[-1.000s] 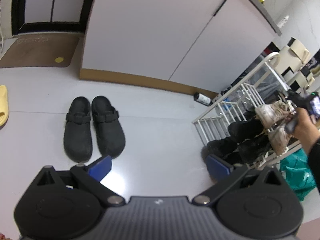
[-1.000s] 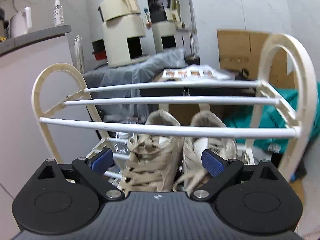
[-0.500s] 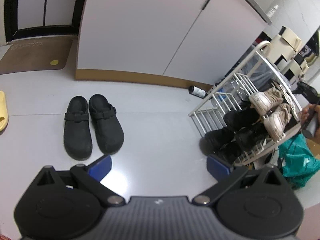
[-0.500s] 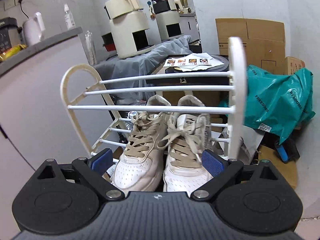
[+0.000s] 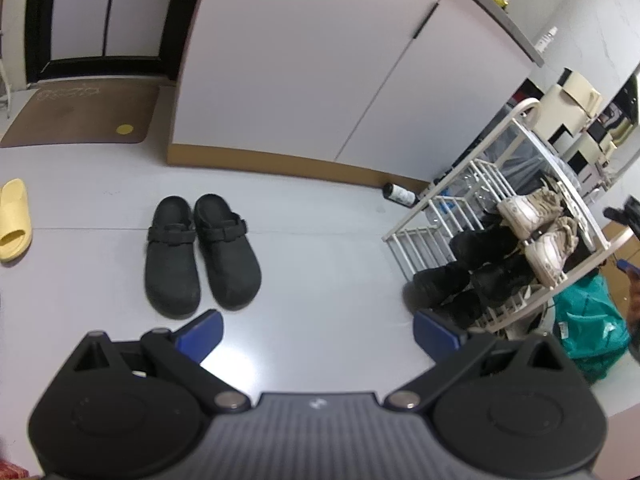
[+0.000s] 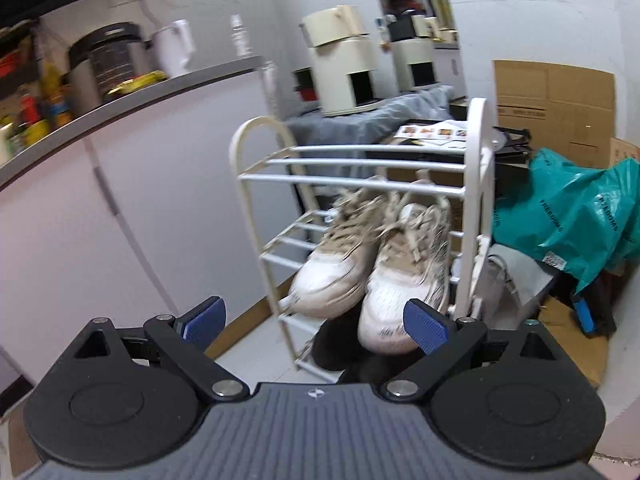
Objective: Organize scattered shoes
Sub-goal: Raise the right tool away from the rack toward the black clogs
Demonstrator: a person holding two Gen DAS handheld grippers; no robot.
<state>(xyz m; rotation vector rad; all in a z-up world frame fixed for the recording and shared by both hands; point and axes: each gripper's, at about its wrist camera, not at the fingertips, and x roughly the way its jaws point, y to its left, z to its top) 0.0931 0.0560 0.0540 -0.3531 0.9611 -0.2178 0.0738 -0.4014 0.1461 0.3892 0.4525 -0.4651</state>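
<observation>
**Both hand-held grippers apart and empty; white sneakers on the rack, black clogs on the floor**

The left hand-held gripper point(image 5: 318, 334) hangs above the pale floor point(image 5: 320, 248) with its blue pads point(image 5: 200, 332) spread wide and nothing between them. Just beyond the left pad sit the black clogs point(image 5: 202, 254), a pair side by side and touching, toes toward the camera. Far off to the left edge lies a single yellow slide point(image 5: 14, 220), well apart from the clogs. Behind the clogs stands a white cabinet point(image 5: 304, 64) with a brown base strip, and to its left a brown doormat point(image 5: 80, 110) in front of a dark-framed door.

The right hand-held gripper point(image 6: 316, 320) is likewise spread, its blue pads point(image 6: 426, 326) holding nothing. Straight ahead of it is the white shoe rack point(image 6: 474, 216), and on a middle tier rest the white sneakers point(image 6: 372, 264), side by side with toes pointing out toward the camera and laces loose. In the left wrist view the same rack point(image 5: 436, 224) appears to the right, with dark shoes point(image 5: 468, 276) on the tiers beneath the sneakers point(image 5: 536, 228).

Right of the rack lies a teal plastic bag point(image 6: 576, 212), with cardboard boxes point(image 6: 552, 100) behind it. A dark bottle point(image 5: 398, 194) lies on the floor by the cabinet base, near the rack. To the left, a grey counter point(image 6: 132, 100) carries a white kettle point(image 6: 176, 48) and a black container.
</observation>
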